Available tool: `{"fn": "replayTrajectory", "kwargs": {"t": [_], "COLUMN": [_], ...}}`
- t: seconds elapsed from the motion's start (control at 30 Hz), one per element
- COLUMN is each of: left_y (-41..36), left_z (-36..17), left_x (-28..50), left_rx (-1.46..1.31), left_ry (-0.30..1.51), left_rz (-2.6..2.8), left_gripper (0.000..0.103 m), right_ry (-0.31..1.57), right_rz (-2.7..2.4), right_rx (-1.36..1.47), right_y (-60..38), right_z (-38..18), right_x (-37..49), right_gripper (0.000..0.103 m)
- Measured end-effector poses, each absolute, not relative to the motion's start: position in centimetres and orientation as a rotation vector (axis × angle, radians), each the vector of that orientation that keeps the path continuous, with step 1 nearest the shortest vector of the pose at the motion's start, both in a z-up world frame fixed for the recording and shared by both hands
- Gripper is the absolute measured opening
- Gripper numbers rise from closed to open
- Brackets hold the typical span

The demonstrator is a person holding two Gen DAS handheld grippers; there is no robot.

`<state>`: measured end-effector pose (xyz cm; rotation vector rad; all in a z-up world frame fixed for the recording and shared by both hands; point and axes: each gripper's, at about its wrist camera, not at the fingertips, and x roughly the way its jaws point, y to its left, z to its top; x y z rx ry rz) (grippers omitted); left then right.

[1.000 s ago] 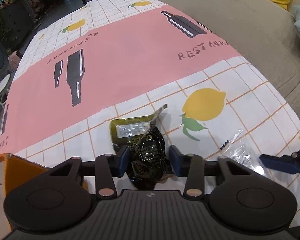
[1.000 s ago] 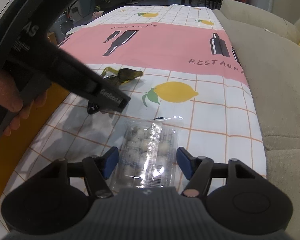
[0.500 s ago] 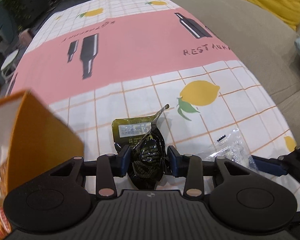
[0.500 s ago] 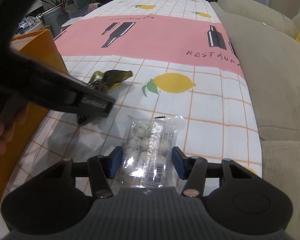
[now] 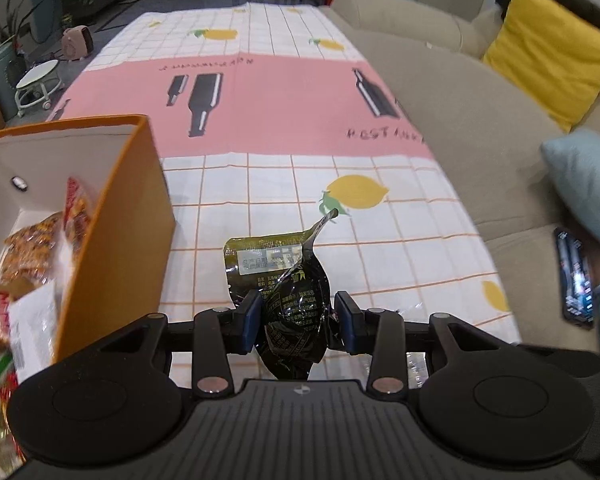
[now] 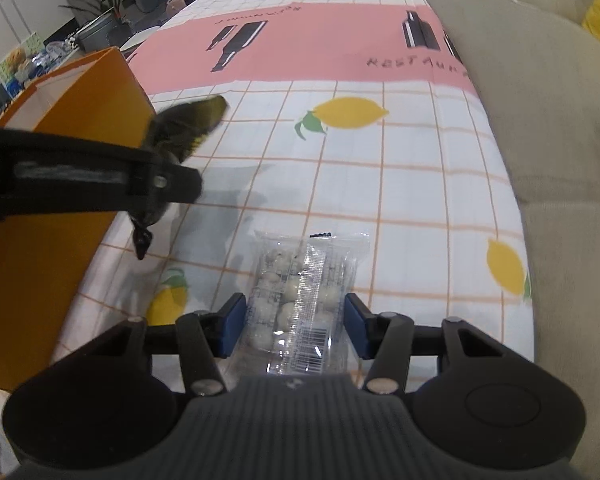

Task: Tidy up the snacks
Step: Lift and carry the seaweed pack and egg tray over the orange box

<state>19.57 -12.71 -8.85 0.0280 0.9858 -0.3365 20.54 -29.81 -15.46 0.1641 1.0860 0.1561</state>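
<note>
Dark foil snack pouch (image 5: 292, 300) is now up off the bench (image 5: 400, 236) w/ the left gripper (image 5: 296, 320); 1 s ago it lay flat on the cloth w/ the blue fingers (image 5: 249, 320) only straddling it. Fingers are now narrow, pinched on the pouch's lower half, top flap sticking up. In the right wrist view the same pouch (image 6: 184, 124) hangs in the air, blurred, right beside the orange box (image 6: 84, 128), so it's mid-carry. That box (image 5: 112, 216) has swung into the left view too: open top, red/orange packets already inside.

Right gripper (image 6: 296, 326) also changed: fingers have drawn in vs 1 s ago and now sit tight against both sides of the clear bag of white balls (image 6: 304, 292). Bag looks lifted at the near end, but can't tell for sure if the far end is off the bench.

Judgement: both pickups done or nearly; next is dropping the pouch into the box, then the bag. Risk: floppy pouch catching the box wall.
</note>
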Motion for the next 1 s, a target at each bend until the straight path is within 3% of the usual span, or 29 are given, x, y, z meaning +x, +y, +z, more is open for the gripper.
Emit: {"fn": "replayTrajectory", "kwargs": {"t": [0.47,1.0], "left_y": [-8.0,0.2], "left_z": [-2.8,3.0], "left_x": [15.2,13.9], "left_rx": [-0.102,0.029], "left_ry": [0.865,0.772], "left_rz": [-0.359,-0.333], "left_gripper": [0.044,0.044], "right_ry": [1.037,0.864], "right_rz": [0.174,0.380], "right_rx": [0.315,0.233], "right_y": [-27.9,-20.6], "right_z": [-11.6,-2.9], "right_x": [17.3,16.3], "right_gripper": [0.051,0.051]}}
